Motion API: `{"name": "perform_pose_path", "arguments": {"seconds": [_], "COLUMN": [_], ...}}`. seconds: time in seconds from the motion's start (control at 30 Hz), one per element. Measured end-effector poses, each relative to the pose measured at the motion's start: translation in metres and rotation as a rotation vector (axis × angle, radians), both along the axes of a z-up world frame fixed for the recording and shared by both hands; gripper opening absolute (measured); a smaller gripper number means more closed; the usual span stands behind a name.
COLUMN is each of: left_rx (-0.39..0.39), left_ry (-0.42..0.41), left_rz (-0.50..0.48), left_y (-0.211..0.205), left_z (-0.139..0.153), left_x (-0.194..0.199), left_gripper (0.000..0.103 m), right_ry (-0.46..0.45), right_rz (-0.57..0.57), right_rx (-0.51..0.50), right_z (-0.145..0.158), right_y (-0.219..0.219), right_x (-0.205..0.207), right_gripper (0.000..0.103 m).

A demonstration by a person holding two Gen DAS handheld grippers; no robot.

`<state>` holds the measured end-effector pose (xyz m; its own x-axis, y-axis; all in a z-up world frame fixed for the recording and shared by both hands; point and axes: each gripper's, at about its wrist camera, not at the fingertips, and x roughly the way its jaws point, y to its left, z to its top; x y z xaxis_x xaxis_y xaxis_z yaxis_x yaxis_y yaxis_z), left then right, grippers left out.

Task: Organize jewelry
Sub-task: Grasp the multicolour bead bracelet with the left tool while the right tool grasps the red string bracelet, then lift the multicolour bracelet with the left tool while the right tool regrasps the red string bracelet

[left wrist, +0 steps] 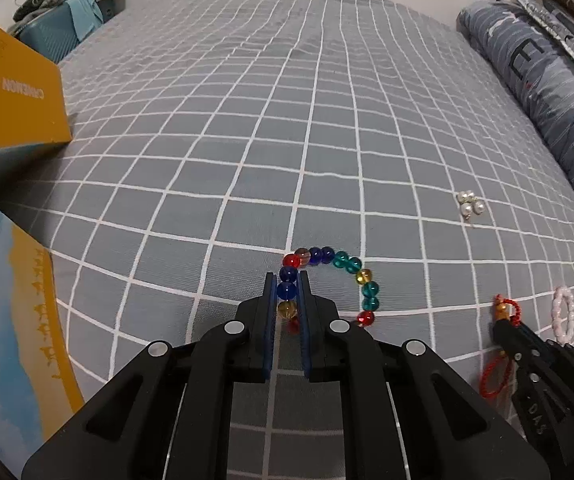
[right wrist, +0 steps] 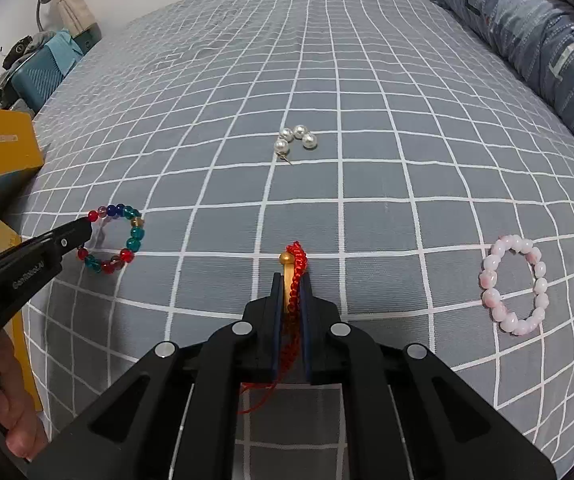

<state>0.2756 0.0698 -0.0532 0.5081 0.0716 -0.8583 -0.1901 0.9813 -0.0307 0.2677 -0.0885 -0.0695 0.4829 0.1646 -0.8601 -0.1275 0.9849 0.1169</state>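
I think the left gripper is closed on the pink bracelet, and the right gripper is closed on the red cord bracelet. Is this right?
Not quite. The left gripper is closed on the bracelet of coloured glass beads, as the left wrist view shows. The pink bracelet lies untouched on the bed, to the right in the right wrist view. The right gripper is indeed closed on the red cord bracelet.

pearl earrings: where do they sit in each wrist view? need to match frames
Left wrist view: the pearl earrings lie far right at mid height, beyond and right of the multicolour bead bracelet.
Right wrist view: the pearl earrings lie centre, upper half, straight beyond the red cord bracelet.
Shared landmark: the pink bead bracelet, right edge in both.
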Motion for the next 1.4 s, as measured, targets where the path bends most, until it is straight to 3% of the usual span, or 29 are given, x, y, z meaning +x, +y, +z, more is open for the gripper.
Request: {"name": "perform_pose_path", "arguments": {"seconds": [0.77,1.4], "left_rx": [0.012,0.035], "left_ry": [-0.106,-0.201], "left_rz": [-0.035,-0.035], "left_y": [-0.014,-0.005], "left_z": [0.041,0.091], "left_x": [-0.034,-0.089], "left_gripper": [0.009,0.009], "right_ry": [-0.121,-0.249], "right_rz": [0.007,0.018], "right_rx": [-0.027,-0.055], "right_z": [0.027,0.081], "right_y": [0.0,0.014], "right_x": [-0.018,-0.064], "right_gripper": [0.007,0.007]}}
